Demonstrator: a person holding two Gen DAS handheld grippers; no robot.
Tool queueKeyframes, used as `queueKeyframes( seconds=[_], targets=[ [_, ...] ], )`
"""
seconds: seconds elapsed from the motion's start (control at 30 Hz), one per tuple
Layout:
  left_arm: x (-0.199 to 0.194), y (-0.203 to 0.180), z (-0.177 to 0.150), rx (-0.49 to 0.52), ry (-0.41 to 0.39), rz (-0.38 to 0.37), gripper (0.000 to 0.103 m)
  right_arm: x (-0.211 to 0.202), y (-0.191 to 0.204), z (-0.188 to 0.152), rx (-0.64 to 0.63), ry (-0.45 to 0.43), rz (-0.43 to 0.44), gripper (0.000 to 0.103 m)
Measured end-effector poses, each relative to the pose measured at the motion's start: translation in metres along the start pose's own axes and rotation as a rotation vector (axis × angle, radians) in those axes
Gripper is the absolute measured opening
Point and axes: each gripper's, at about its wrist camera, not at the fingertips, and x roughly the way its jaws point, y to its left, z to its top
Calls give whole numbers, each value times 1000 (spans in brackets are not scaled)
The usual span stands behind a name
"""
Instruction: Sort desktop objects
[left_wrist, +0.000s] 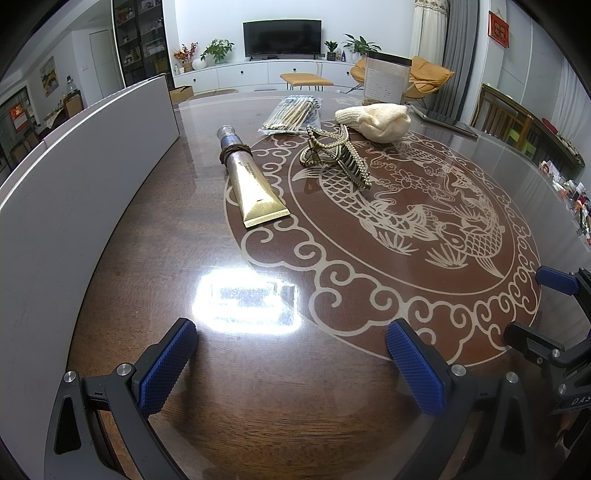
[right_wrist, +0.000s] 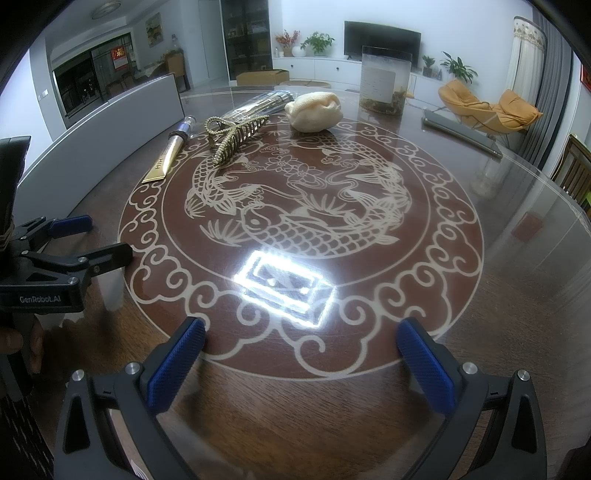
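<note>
A gold tube (left_wrist: 251, 181) with a brown band near its cap lies on the glass-topped table; it also shows in the right wrist view (right_wrist: 168, 157). A gold beaded hair claw (left_wrist: 334, 155) (right_wrist: 232, 134) lies right of it. Behind are a clear packet of sticks (left_wrist: 291, 112) (right_wrist: 264, 101) and a rolled cream cloth (left_wrist: 376, 120) (right_wrist: 314, 110). My left gripper (left_wrist: 291, 354) is open and empty, low over the near table, well short of the tube; it also shows in the right wrist view (right_wrist: 96, 240). My right gripper (right_wrist: 301, 354) is open and empty, to its right.
A long white box (left_wrist: 74, 184) (right_wrist: 110, 125) runs along the table's left side. A clear jar (left_wrist: 386, 79) (right_wrist: 384, 79) stands at the far edge, with a flat dark slab (right_wrist: 461, 133) to its right. The table (right_wrist: 517, 258) carries a fish pattern; chairs stand at right.
</note>
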Motion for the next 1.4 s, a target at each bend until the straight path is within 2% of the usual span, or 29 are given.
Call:
queueKeyframes(
  seconds=[0.83,1.0,1.3,1.4],
  targets=[
    [0,0,0,0,0,0,103,0,0,0,1,-1,1,103],
    [-5,1,-5,10,30,-7,103,0,2,0,-4,2,-7,103],
    [-4,25,-6,-89,41,64,103,-1,6,-1,-14,6,-19,103],
    [-4,33,-7,-122,41,85,103,11,13,18,-26,53,-4,102]
  ],
)
